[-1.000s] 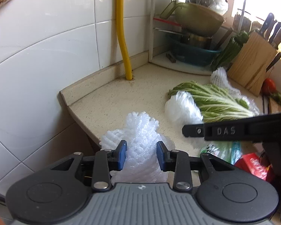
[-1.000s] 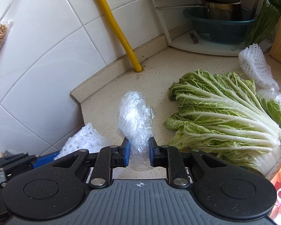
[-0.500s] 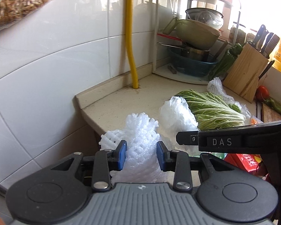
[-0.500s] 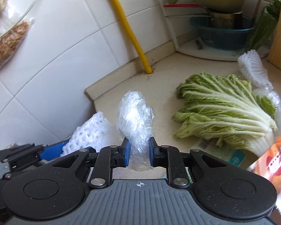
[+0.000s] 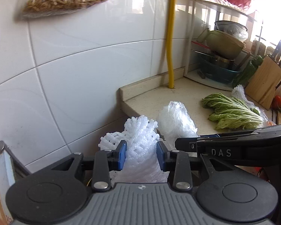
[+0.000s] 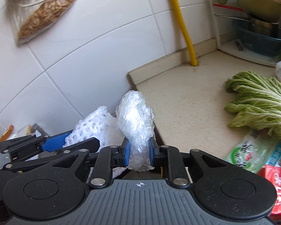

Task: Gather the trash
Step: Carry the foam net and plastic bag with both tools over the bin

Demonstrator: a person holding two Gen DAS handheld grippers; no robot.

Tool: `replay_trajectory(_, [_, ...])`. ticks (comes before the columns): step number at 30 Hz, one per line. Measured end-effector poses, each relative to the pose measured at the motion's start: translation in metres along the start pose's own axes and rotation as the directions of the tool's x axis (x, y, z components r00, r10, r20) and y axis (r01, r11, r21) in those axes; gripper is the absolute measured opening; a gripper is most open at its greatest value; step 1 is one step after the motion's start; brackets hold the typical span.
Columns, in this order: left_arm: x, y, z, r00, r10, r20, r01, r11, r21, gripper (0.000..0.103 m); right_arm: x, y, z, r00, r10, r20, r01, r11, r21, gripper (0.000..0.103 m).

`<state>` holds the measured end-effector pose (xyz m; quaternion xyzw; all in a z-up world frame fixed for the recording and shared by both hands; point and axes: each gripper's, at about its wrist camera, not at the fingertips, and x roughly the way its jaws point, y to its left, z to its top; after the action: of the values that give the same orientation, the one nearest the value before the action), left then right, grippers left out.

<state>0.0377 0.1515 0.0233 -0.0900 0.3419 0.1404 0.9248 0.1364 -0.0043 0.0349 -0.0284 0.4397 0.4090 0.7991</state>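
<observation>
Foam net (image 5: 140,131) beyond beige countertop (image 5: 187,97)

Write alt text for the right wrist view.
The right gripper pinches a crumpled wad of clear plastic wrap off the counter's edge. Beside it, the left gripper holds white foam netting. Cabbage leaves lie on the counter to the right.

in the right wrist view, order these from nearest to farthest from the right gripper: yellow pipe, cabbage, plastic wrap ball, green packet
1. plastic wrap ball: clamped between the fingers of the right gripper.
2. green packet: right of the gripper, at the near counter edge.
3. cabbage: farther right, beyond the packet on the counter.
4. yellow pipe: at the back, against the tiled wall.
</observation>
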Motion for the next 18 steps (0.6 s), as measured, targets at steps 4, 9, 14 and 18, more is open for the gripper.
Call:
replay_trajectory(4, [-0.006,0.013,-0.006,1.000,0.014,0.001,-0.014,1.000,-0.018,0.032,0.006,0.018,-0.002,1.000,0.018,-0.014,-0.019,1.000,-0.023,0.026])
replay_trajectory(9, [-0.013,0.026,-0.014,1.000,0.021,0.000,-0.021,0.999,-0.032,0.032,0.012,0.035,-0.006,0.999,0.033,-0.027,-0.034,0.999,-0.041,0.026])
replay_trajectory(14, [-0.020,0.035,-0.022,1.000,0.024,0.003,-0.024,0.999,-0.036,0.032,0.016,0.049,-0.011,0.999,0.038,-0.037,-0.040,0.998,-0.049,0.026])
replay_trajectory(18, [-0.025,0.043,-0.025,1.000,0.024,0.009,-0.023,0.999,-0.037,0.032,0.019,0.059,-0.014,0.998,0.038,-0.040,-0.040,0.998,-0.054,0.026])
